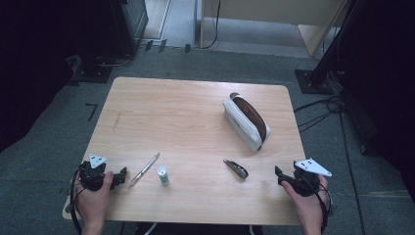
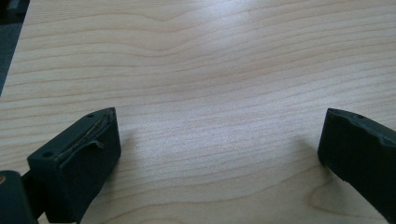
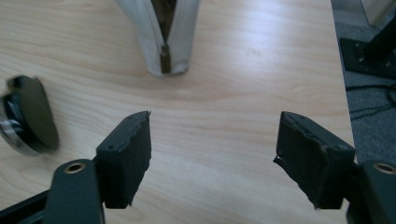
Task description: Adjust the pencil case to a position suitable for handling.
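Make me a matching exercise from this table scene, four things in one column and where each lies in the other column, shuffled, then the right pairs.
Things:
1. pen
2. small white tube
3. white pouch
4. dark metal clip

Places, as the high view shows them:
A. far right part of the table, unzipped
B. nearest the left gripper, lying slantwise
C. near edge, in front of the right gripper
D. just right of the pen

Pairs: 1-B, 2-D, 3-A, 4-C
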The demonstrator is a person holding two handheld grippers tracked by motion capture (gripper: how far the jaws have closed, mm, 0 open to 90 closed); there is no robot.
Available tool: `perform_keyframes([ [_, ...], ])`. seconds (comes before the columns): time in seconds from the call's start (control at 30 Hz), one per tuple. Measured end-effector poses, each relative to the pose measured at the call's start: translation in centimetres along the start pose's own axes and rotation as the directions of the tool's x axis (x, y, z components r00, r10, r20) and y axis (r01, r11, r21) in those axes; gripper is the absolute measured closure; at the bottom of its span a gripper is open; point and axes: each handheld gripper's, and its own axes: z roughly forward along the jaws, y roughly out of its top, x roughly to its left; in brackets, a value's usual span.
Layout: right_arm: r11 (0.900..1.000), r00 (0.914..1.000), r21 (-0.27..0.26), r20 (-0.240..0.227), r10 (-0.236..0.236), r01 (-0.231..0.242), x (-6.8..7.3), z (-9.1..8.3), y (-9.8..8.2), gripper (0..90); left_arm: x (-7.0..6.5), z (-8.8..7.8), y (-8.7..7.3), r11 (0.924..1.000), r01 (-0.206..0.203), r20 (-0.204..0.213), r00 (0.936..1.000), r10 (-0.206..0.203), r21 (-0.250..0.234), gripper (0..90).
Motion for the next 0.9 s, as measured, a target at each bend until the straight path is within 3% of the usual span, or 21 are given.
perform_keyframes([
  [0.43,0.999,0.9949,-0.041,-0.096,-0.033,0.029,2.1,0.6,4.0,39.5,0.0,0.1,0.0,1.0000,0.002,0.000,1.0000,-0.002,-0.001,0.0],
  [0.9,0.998,0.9926,-0.054,-0.111,-0.049,0.043,3.5,1.6,6.5,46.6,0.0,0.1,0.0,1.0000,0.002,0.000,1.0000,-0.002,-0.001,0.0],
])
